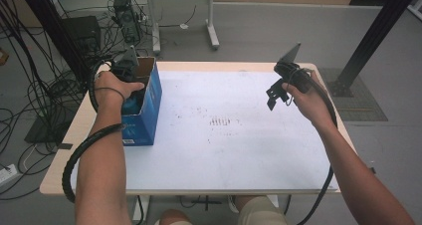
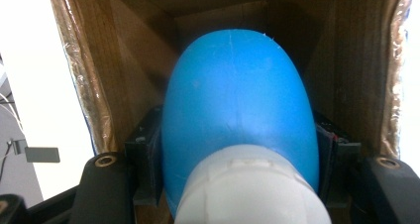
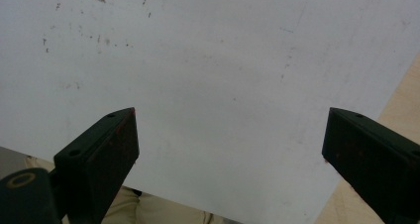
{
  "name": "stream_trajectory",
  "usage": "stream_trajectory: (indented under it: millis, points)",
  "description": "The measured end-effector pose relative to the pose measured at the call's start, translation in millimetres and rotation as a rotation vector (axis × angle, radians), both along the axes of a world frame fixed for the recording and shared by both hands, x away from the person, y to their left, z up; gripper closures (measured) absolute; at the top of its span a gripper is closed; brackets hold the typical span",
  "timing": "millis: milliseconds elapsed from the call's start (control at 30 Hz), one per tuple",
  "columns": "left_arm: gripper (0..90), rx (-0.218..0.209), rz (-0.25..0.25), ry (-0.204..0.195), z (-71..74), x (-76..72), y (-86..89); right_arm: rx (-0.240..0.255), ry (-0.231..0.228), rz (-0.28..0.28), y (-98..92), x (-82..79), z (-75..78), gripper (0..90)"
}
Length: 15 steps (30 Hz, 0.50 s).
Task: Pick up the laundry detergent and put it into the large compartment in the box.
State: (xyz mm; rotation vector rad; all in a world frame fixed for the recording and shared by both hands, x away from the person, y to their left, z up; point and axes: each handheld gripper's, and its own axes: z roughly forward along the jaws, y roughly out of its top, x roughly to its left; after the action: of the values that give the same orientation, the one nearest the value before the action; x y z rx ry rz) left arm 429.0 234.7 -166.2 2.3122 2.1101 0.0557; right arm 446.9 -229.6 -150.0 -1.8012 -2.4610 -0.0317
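- Blue bottle [image 2: 237,105], white cap [image 2: 252,189]: smooth, rounded, cap end nearest the left gripper camera, clamped between black jaws inside the box.
- Blue cardboard box [image 1: 149,103]: open-topped, brown-lined.

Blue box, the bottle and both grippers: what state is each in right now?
Blue box: upright on the table, top open.
Blue bottle: white-capped, inside the box, clamped between the left jaws.
Left gripper: shut on the bottle, reaching into the box.
Right gripper: open, empty, above the white mat.
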Motion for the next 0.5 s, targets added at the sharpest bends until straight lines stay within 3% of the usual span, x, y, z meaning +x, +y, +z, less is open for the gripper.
stream_trajectory:
  millis: [500]
  points:
    - [36.5,-0.016,0.009,-0.004,0.6,-0.7,2.7,-0.004,0.004,0.003,2.1,1.3,-1.0,7.5]
